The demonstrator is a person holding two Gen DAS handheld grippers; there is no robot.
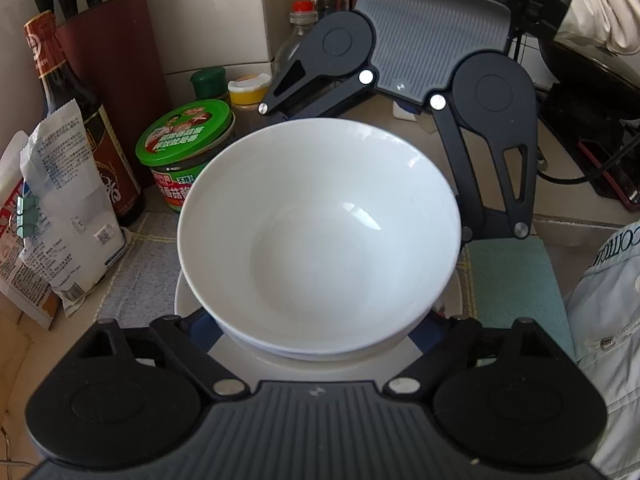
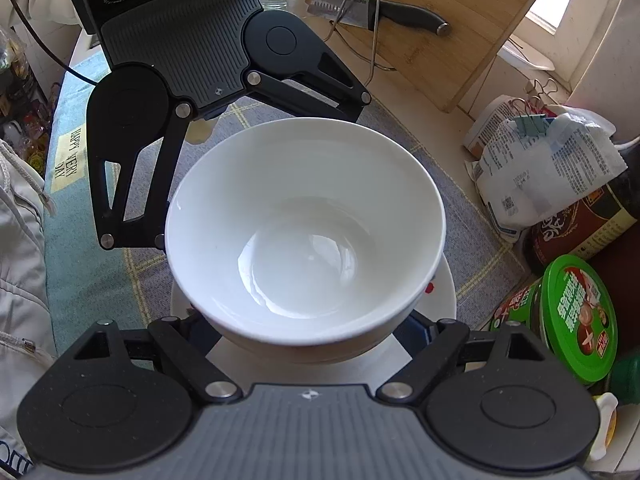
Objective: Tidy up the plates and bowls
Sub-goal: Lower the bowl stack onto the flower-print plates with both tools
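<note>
A white bowl [image 1: 320, 236] is held between both grippers from opposite sides, directly above a white plate [image 1: 188, 300] with a dark blue band that lies on a grey checked cloth [image 1: 136, 276]. Whether the bowl rests on the plate or is held just clear of it cannot be told; a second rim seems to be nested under it. The left gripper [image 1: 320, 332] is seen partly open, its jaws set against the bowl's near wall; the right gripper [image 2: 306, 332] stands likewise on the far side, partly open and closed on the bowl. Each gripper is also seen from the other's camera, across the bowl.

Readable writing is limited. On the teal mat [image 2: 68, 200] the words "HAPPY VERY DAY" are printed; this is shown only in the right wrist view. A green-lidded jar [image 1: 186, 136] carries Chinese print and pictures of faces, too small to be read. A dark sauce bottle [image 1: 80, 120] bears a brown label with Chinese characters. A white clipped bag [image 1: 60, 208] is covered with fine print and a QR code.

Only the left wrist view shows the knife block [image 1: 116, 40], a yellow-capped jar [image 1: 248, 88] and a red-capped bottle [image 1: 302, 20]. Only the right wrist view shows a wooden cutting board [image 2: 460, 20], a knife [image 2: 380, 10] with a lettered blade, and a wire rack [image 2: 368, 20]. A pale sleeve [image 1: 608, 320] is seen at the edge.
</note>
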